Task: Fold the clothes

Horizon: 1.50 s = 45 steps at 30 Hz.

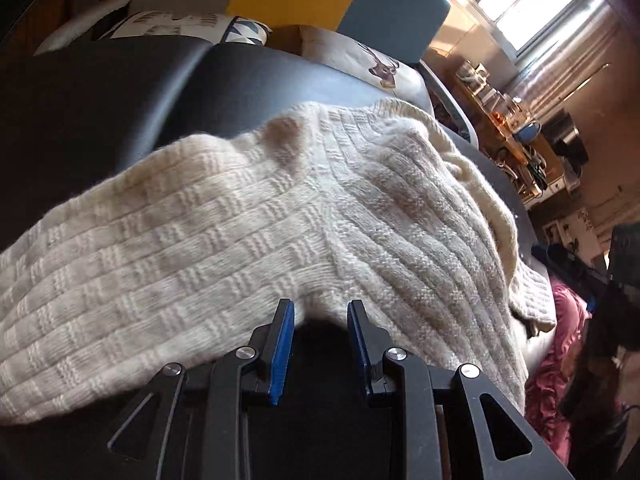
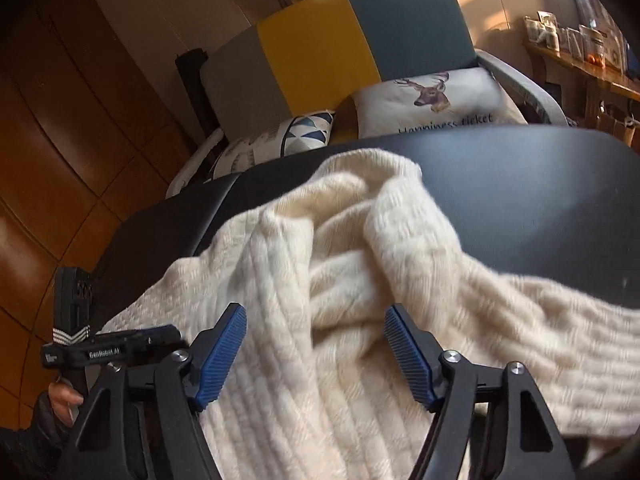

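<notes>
Cream knit sweater (image 2: 340,280) lying rumpled across dark bench (image 2: 540,192), not yet folded. Left hand-held gripper (image 1: 320,312) partly open at near hem, gripping nothing. Right hand-held gripper (image 2: 316,344) wide open over bunched folds, empty. Judged step: grasp approach. Next: close on edge, spread flat.

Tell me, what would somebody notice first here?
A big cream knit sweater lies rumpled across a dark table, filling both views. The right claw is open over its bunched folds. Behind it, a deer cushion sits on a grey, yellow and blue chair.
</notes>
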Tool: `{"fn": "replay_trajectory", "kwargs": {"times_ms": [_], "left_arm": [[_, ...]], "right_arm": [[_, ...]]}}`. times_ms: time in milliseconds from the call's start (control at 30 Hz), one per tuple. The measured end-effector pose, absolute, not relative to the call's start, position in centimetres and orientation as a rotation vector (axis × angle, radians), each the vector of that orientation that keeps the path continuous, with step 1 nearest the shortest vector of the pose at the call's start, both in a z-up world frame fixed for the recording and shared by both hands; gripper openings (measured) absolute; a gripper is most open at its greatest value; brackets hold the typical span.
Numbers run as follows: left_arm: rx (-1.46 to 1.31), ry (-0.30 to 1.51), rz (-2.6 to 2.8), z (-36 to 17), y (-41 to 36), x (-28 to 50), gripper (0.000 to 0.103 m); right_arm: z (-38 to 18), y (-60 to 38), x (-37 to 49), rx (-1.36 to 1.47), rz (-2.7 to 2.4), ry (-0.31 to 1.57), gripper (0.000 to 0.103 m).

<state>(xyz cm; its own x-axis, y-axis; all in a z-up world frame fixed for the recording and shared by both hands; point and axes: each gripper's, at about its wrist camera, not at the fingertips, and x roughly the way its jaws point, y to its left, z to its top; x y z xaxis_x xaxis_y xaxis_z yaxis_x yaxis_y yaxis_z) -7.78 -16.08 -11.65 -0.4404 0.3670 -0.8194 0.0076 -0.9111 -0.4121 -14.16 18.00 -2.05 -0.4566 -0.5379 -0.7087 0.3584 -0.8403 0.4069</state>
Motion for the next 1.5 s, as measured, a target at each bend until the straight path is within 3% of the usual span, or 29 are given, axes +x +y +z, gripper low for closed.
{"fn": "replay_trajectory", "kwargs": {"times_ms": [200, 333, 467, 633, 867, 1067, 1233, 1300, 1433, 1500], "left_arm": [[-1.55, -0.488, 2.414, -12.8, -16.3, -9.2, 0.028], [-1.545, -0.431, 2.403, -13.1, -16.9, -9.9, 0.027], [-1.545, -0.264, 2.428, -13.1, -17.0, -12.0, 0.023], [-1.59, -0.173, 2.43, -12.7, -17.5, -15.2, 0.022], [-1.496, -0.492, 2.266, -9.3, -17.6, -10.2, 0.025], [-1.517, -0.803, 1.928, -12.3, -14.1, -4.2, 0.025], [-1.548, -0.953, 1.815, -14.5, -11.4, -2.2, 0.028], [-1.551, -0.998, 1.805, -14.7, -10.6, -2.0, 0.034], [-1.517, -1.035, 1.861, -14.0, -9.4, -2.2, 0.034], [-1.512, -1.0, 1.928, -13.4, -8.7, -2.3, 0.011]], "right_arm": [[-7.8, 18.8, -20.9, 1.459, -2.301, -0.233, 0.066], [-8.7, 20.5, -22.9, 1.478, -2.438, -0.135, 0.049], [-9.5, 21.4, -24.6, 1.517, -2.504, -0.003, 0.049], [-8.3, 22.0, -24.9, 1.531, -2.474, 0.013, 0.051], [-4.7, 23.6, -14.9, 1.426, -2.23, -0.188, 0.055], [-8.5, 27.3, -6.0, 1.496, -2.137, -0.425, 0.056], [-10.2, 29.7, -3.0, 1.429, -2.132, -0.692, 0.056], [-10.8, 30.2, -2.7, 1.398, -2.105, -0.797, 0.057], [-11.5, 29.5, -3.7, 1.358, -1.997, -0.879, 0.057], [-11.3, 28.5, -3.9, 1.352, -2.003, -0.809, 0.057]]}}
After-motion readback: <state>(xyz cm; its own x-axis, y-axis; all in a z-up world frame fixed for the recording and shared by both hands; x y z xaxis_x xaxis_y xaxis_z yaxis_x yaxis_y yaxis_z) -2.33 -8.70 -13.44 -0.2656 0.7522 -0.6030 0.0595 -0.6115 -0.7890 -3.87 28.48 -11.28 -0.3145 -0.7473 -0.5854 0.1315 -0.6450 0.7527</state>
